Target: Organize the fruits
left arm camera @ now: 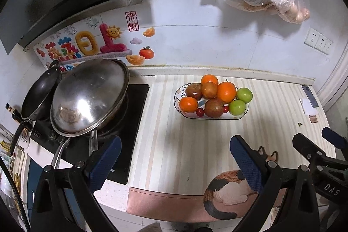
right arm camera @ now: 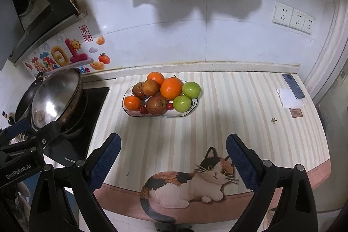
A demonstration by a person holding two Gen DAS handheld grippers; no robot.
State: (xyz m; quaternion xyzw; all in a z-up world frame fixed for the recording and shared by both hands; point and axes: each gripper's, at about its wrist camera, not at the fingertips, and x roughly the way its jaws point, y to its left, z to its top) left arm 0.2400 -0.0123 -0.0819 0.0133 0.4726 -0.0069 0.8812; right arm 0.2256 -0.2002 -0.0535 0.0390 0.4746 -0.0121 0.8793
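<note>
Left wrist view: the left tongs [left arm camera: 175, 163] hang wide and empty over the striped mat [left arm camera: 195, 145], low and well short of the fruit. Ahead, a patterned plate [left arm camera: 243, 115] sits near the back of the tabletop, heaped with oranges [left arm camera: 226, 91], green apples [left arm camera: 237, 107], reddish-brown fruit [left arm camera: 214, 108] and small cherries [left arm camera: 199, 112]. All of the fruit lies on the plate and none on the mat, which fits a sorted pile or one waiting to be sorted. The covered wok [left arm camera: 91, 99] crowds the left side, so any reach should come in straight.

Right wrist view: the right tongs [right arm camera: 173, 161] also stand wide, holding nothing, above the cat picture [right arm camera: 191, 184]. The pile is stacked, so I'd take a top fruit squarely across its middle and squeeze gently. The round, glossy skins look likely to slip, and the cherries at the front edge look easy to knock loose.
</note>
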